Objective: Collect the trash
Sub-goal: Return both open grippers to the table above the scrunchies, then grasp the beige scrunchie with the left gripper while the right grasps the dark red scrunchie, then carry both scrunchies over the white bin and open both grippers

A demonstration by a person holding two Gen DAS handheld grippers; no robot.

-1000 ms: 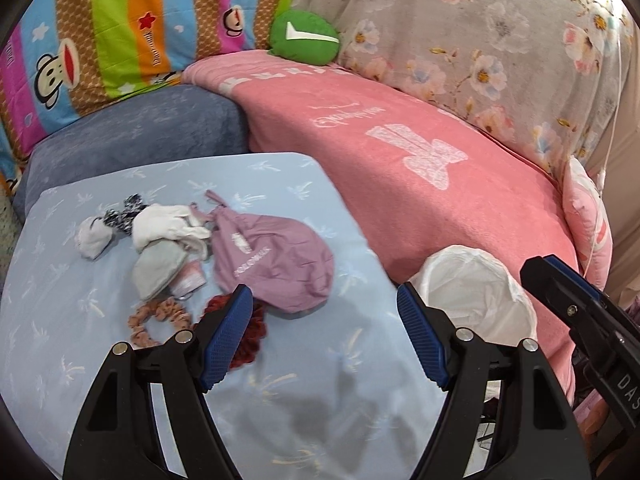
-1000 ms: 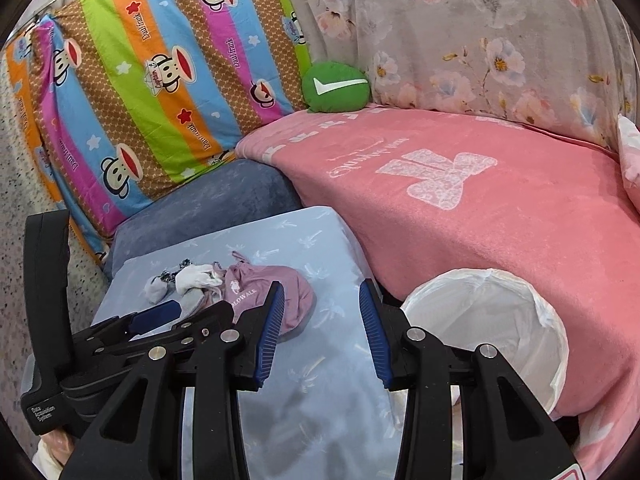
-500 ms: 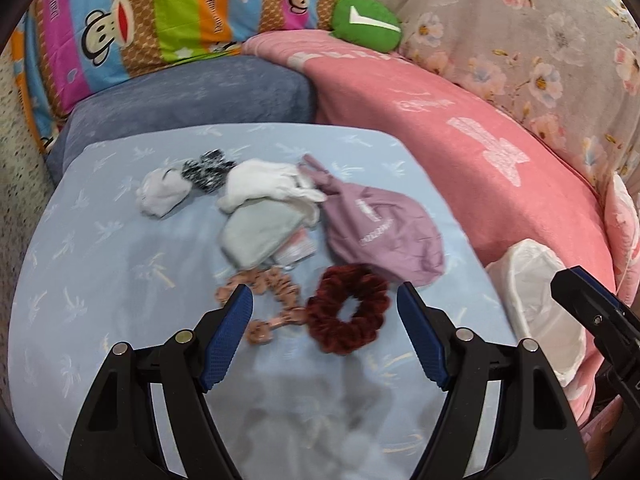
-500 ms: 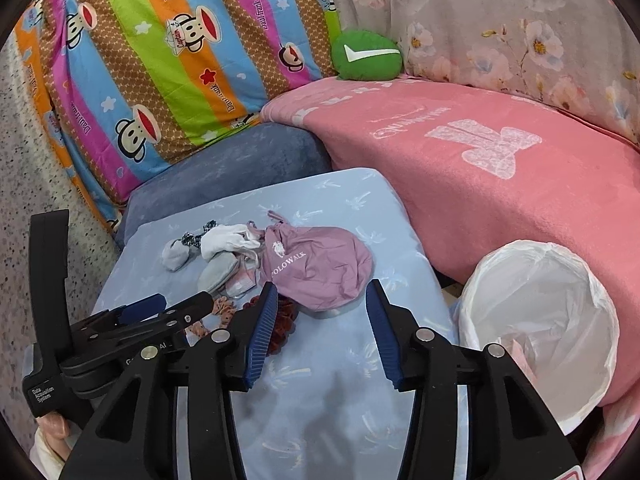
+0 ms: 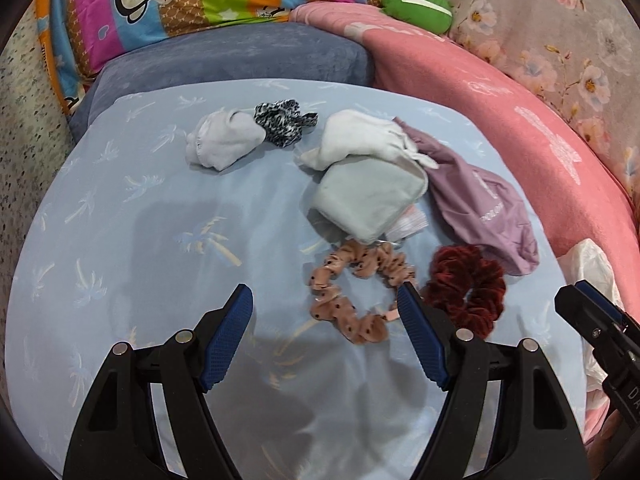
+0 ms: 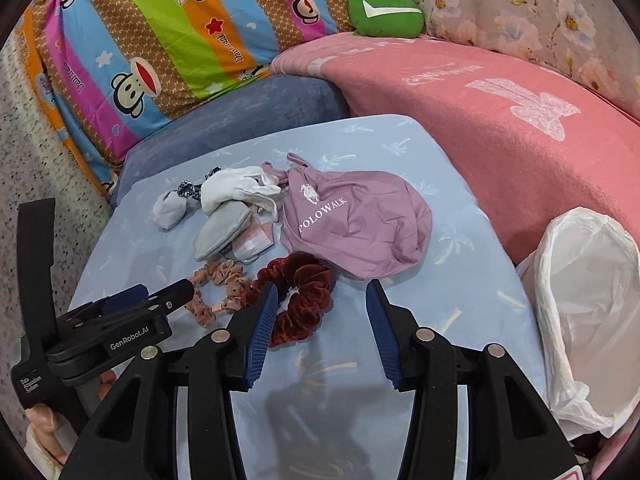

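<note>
Currently: both tools are hovering low over the blue counter (image 5: 120, 240), nothing taken yet.
Left gripper (image 5: 325, 338): its fingers are standing spread wide and empty, the right one nearly touching the peach scrunchie (image 5: 352, 292).
Right gripper (image 6: 322, 330): its fingers are also spread and holding nothing, the left one overlapping the dark red scrunchie (image 6: 298, 296) in view.
Trash location: the items are lying in a loose cluster toward the far right of the counter, namely 2 scrunchies nearest, then a grey pouch (image 5: 368, 196), a white cloth (image 5: 360, 138), a purple bag (image 6: 356, 220), a small pale sock (image 5: 224, 142) and a black-and-white scrunchie (image 5: 282, 120).
Bin (image 6: 588, 312): it is sitting just beside the counter's right edge, lined with a white bag and open upward.
Risk: the 2 nearest scrunchies are lying touching, so a pinch is likely dragging both or snagging the counter's cloth cover.
Risk 2: soft loops are likely slipping from a shallow grip on the way to the bin.
Orientation: the peach scrunchie is lying flat, stretched into an oval, its long axis running near-left to far-right in the right view; the purple bag's drawstring neck is pointing to the far left.
</note>
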